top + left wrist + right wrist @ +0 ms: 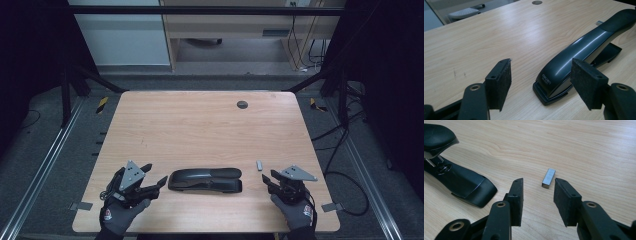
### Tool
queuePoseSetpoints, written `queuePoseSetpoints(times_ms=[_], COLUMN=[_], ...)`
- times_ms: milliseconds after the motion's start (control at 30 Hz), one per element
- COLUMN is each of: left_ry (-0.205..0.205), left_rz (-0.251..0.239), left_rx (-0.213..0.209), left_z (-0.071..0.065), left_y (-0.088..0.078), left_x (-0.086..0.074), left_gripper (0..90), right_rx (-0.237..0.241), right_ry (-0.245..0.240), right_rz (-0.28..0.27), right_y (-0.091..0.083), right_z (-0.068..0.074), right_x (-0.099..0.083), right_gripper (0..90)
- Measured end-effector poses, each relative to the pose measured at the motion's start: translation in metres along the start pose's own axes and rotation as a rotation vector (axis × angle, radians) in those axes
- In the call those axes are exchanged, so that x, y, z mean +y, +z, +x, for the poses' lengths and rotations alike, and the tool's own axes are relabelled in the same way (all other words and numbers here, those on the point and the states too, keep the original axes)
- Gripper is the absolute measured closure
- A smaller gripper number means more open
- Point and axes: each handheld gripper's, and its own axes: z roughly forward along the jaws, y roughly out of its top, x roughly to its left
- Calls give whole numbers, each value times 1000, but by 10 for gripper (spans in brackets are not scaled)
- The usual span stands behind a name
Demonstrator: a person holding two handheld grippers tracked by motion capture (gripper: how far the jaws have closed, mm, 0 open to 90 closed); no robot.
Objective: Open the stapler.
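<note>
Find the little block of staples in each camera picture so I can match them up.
High view: the staple block lies on the table right of centre, just ahead of the right gripper.
Left gripper view: a small grey bit at the upper right, partly behind the stapler.
Right gripper view: centre, just beyond the open jaws.
Shared landmark: the black stapler, whose rear end lies nearest the block.

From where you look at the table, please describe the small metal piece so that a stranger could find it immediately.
Start at the wooden table, near the person's edge, where a long black stapler lies. Just beyond the stapler's right end, in front of the right gripper, lies a staple strip. It is the only silver thing there, a small rectangular bar, apart from the stapler.
</note>
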Motion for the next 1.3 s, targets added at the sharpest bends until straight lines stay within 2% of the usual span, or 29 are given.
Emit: queuePoseSetpoints(times_ms=[333,467,1033,1300], left_ry=[57,97,168,208], left_rz=[-4,6,12,16], left_rx=[-22,-38,-80,-98], left_z=[-16,-22,-50,-60], left_y=[7,12,33,36], left_x=[15,22,43,48], left_gripper=[330,327,316,309], right_rx=[-9,-15,-19,-23], right_ry=[6,3,14,0], right_rz=[4,2,19,20], right_y=[-3,-4,-3,-2], right_z=[-4,-7,-9,-9], right_x=[-2,-2,-3,-3], right_gripper=[616,619,621,619])
